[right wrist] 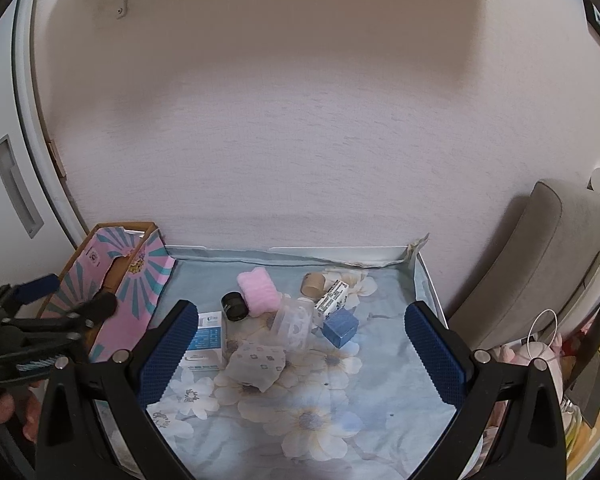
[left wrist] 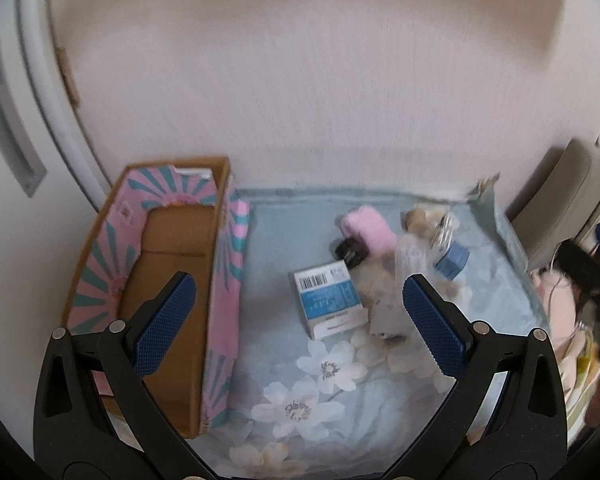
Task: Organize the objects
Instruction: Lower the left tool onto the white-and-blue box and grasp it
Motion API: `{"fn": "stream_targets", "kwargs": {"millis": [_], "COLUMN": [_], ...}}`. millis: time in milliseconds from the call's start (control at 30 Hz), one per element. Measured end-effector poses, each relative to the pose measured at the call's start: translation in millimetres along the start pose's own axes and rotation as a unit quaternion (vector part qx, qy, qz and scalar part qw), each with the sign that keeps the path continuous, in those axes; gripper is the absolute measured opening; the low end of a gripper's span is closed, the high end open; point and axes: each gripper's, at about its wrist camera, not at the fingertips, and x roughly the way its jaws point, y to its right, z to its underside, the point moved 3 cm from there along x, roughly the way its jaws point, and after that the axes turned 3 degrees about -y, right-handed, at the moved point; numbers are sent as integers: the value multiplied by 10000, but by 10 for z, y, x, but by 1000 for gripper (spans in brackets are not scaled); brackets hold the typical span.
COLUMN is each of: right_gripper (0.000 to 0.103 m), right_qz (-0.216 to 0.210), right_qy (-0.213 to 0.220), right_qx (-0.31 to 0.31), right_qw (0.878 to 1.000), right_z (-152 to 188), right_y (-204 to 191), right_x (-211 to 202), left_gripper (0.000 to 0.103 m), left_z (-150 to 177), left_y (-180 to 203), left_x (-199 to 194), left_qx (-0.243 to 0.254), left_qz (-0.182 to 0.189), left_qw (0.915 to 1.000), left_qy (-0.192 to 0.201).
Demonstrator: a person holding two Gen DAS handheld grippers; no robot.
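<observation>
A pink and teal cardboard box [left wrist: 172, 280] stands open and empty at the left of a floral blue cloth [left wrist: 320, 392]; it also shows in the right wrist view [right wrist: 132, 300]. On the cloth lie a blue and white carton [left wrist: 328, 300] [right wrist: 206, 340], a black jar [left wrist: 350, 252] [right wrist: 234, 306], a pink fluffy roll [left wrist: 370, 226] [right wrist: 258, 292], a small blue box [left wrist: 452, 262] [right wrist: 340, 328], a clear plastic piece [right wrist: 294, 324], a patterned pouch [right wrist: 256, 362], a tan roll [right wrist: 313, 284] and a white barcode box [right wrist: 332, 298]. My left gripper [left wrist: 300, 324] is open, one finger over the box. My right gripper [right wrist: 300, 352] is open above the objects.
A pale wall [right wrist: 300, 140] rises behind the cloth. A grey cushion [right wrist: 540, 264] and clutter [right wrist: 580, 360] stand at the right. A white door with a recessed handle [right wrist: 16, 192] is at the left. The left gripper shows at the left edge of the right wrist view [right wrist: 40, 320].
</observation>
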Motion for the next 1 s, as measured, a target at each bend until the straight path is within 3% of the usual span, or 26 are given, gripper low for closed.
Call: {"fn": "stream_targets", "kwargs": {"millis": [500,833,1000], "right_gripper": [103,103,103], "right_qz": [233,253,232], "right_qy": [-275,-428,-489], "right_qx": [304,443,513], "right_qw": [9989,9978,9972], "right_z": [71,32,8], "right_y": [369,518,551], "right_x": [175,324,411], "left_gripper": [102,91,83], "left_z": [64,214,266], "left_y": [271,207,199], "left_x": [1209,1783,1907], "left_qx": [-52,-385,-441], "left_qz": [62,113,261], "left_qw": [9916,9782,9742], "left_qy": [-1289,-2035,-2197]}}
